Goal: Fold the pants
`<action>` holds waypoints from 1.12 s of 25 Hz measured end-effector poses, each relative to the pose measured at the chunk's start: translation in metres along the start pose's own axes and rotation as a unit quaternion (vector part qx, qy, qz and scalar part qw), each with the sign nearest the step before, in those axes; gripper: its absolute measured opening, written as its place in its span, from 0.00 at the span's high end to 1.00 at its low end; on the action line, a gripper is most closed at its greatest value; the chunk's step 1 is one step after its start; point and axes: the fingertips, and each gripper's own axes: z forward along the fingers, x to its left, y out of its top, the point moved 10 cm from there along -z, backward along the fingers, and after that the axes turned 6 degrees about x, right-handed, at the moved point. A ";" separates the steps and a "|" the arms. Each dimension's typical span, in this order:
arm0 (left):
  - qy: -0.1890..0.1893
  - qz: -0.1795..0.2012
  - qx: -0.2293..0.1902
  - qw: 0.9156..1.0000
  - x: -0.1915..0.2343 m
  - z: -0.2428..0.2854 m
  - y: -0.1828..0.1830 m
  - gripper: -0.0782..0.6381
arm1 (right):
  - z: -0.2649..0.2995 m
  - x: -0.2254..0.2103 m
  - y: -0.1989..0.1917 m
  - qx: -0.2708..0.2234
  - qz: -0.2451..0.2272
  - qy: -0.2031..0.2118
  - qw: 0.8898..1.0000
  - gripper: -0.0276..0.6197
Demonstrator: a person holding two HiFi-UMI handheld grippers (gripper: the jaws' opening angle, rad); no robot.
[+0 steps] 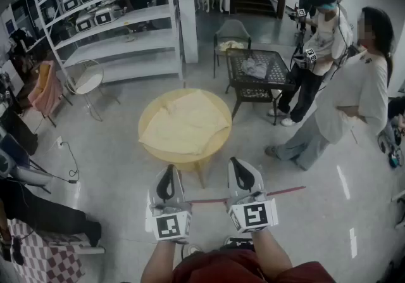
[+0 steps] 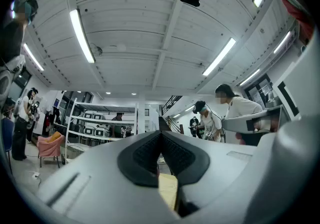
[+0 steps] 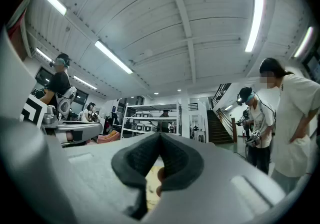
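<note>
Pale yellow pants (image 1: 185, 122) lie spread over a small round yellow table (image 1: 154, 152) in the head view. Both grippers are held side by side in front of the table, short of its near edge and apart from the cloth. My left gripper (image 1: 168, 182) has its jaws pressed together with nothing between them. My right gripper (image 1: 242, 173) is shut and empty too. In the left gripper view the dark pads (image 2: 161, 154) meet, with a sliver of yellow table below them. The right gripper view shows its pads (image 3: 159, 160) closed the same way, tilted up toward the ceiling.
Two people stand at the right (image 1: 354, 95), beside a dark lattice table (image 1: 259, 69) with cloth on it. White shelving (image 1: 114, 28) fills the back left. A chair with pink cloth (image 1: 44, 88) and a checkered cloth (image 1: 38, 256) are at the left. A red line (image 1: 278, 192) crosses the floor.
</note>
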 end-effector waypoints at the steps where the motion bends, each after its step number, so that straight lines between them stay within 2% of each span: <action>1: -0.001 0.000 -0.001 1.000 0.000 0.001 0.000 0.88 | 0.000 0.000 0.000 0.000 0.000 -0.002 1.000 0.96; 11: -0.002 0.003 -0.003 1.000 0.015 -0.002 -0.007 0.88 | 0.008 0.012 -0.002 0.001 -0.007 0.000 1.000 0.96; 15: -0.003 -0.011 -0.004 1.000 0.020 -0.006 -0.003 0.88 | 0.010 0.020 -0.001 0.000 -0.005 0.005 1.000 0.96; 28: 0.016 0.014 0.003 1.000 0.088 -0.046 -0.011 0.88 | 0.026 0.090 -0.008 -0.001 0.013 0.036 0.999 0.96</action>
